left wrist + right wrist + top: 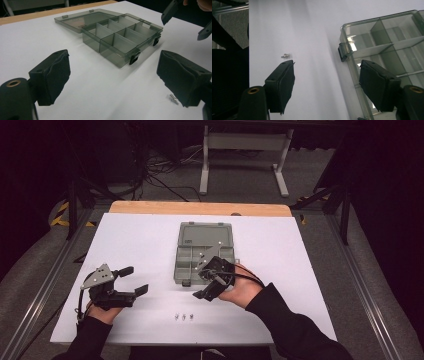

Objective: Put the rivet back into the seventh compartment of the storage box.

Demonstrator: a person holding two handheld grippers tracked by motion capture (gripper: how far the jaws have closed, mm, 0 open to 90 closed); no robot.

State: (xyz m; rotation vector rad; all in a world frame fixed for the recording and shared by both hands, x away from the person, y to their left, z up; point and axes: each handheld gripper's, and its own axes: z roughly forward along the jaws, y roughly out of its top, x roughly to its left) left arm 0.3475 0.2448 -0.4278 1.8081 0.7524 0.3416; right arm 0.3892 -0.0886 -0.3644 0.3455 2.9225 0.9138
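Observation:
A grey see-through compartment box (186, 270) lies open at the middle of the white board (290, 260), lid (204, 235) flat toward the back. Three small screws (183, 317) lie in a row near the front edge. My left gripper (135, 280) rests at the left, open and empty, pointing toward the box (120, 37), with one screw (173, 98) beside its right pad. My right gripper (202, 282) hovers at the box's front right corner, open with nothing between its jaws. In the right gripper view a screw (285, 55) lies beyond the left pad and the box (387, 42) sits under the right one.
A wooden table edge (200, 208) runs behind the board. A white desk frame (245, 150) and cables (160, 175) stand on the floor beyond. Metal rails (45, 280) flank the table. Bare board lies left and right of the box.

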